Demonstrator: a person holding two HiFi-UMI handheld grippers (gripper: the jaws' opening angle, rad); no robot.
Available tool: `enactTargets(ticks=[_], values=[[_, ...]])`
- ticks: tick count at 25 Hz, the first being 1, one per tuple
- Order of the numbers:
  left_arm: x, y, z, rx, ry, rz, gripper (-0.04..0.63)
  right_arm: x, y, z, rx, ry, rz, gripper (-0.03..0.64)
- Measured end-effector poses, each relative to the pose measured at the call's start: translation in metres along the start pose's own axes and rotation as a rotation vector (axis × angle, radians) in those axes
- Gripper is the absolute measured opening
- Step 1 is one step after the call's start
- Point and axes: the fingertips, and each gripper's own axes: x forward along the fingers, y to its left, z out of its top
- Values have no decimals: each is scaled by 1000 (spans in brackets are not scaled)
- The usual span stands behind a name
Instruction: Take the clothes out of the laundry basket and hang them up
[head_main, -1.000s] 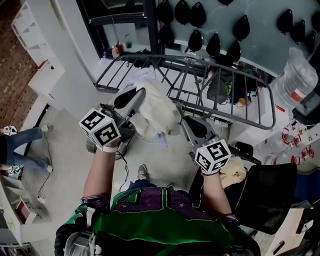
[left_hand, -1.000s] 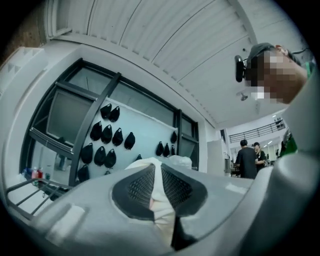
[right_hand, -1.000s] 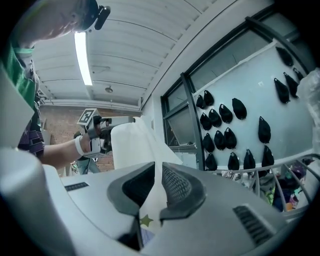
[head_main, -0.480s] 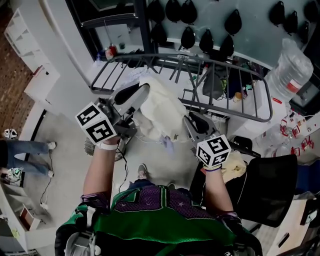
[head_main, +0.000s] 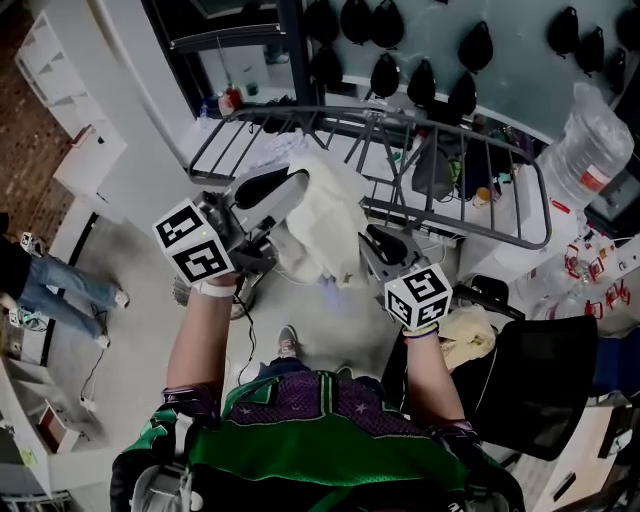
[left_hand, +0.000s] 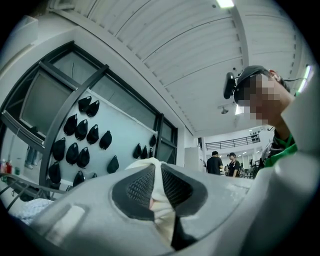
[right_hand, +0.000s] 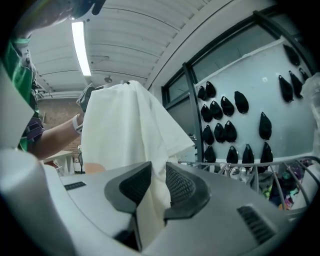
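- Shows, at the far left of the head view, a person in jeans (head_main: 62, 288) standing on the pale floor, well apart from the work.
- Finds the left gripper (head_main: 293, 186) raised in front of the drying rack (head_main: 452, 214), with its marker cube nearest the camera.
- In the left gripper view (left_hand: 156, 176), has both jaws pressed together on a fold of the cream garment (left_hand: 159, 209), with cloth pinched tight between the ribbed pads and poking out above them.
- Puts the cream garment (head_main: 326, 226) in mid-air between the two grippers, bunched and draped, just in front of the rack's near rail and clear of the floor.
- Finds the right gripper (head_main: 376, 238) lower than the left one, at the garment's right edge.
- In the right gripper view (right_hand: 157, 185), has jaws that have just been opening and now stand apart, with the garment (right_hand: 125, 140) hanging loosely through the gap and no pad squeezing it.
- Behind the rack, shows a wall panel with rows of black teardrop shapes (head_main: 428, 82).
- Ends at the right with a black chair (head_main: 535, 395) and, above it, a large clear water bottle (head_main: 592, 158).
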Motion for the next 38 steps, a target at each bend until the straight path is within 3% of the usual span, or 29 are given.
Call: enactTargets(ticks=[6,10,15,19,29,38], values=[[-6,4,4,-14,-14,-1,43,8,11,2,-7,8,69,80],[-6,8,5,-13,-12,6,43,10,22,-3,-15,17,131,121],[-6,9,3,-10,-9,9,43,16,14,-1,1,-9,86,105],[-13,19,1,-7,-8,45,43,6,-5,9,5,-59,27,11],[-33,70,-40,-14,105,218,43,-31,-63,60,-41,-146,-112,5],[-19,82,-72,55,222,286,46,-58,-85,134,-138,-258,-175,3]])
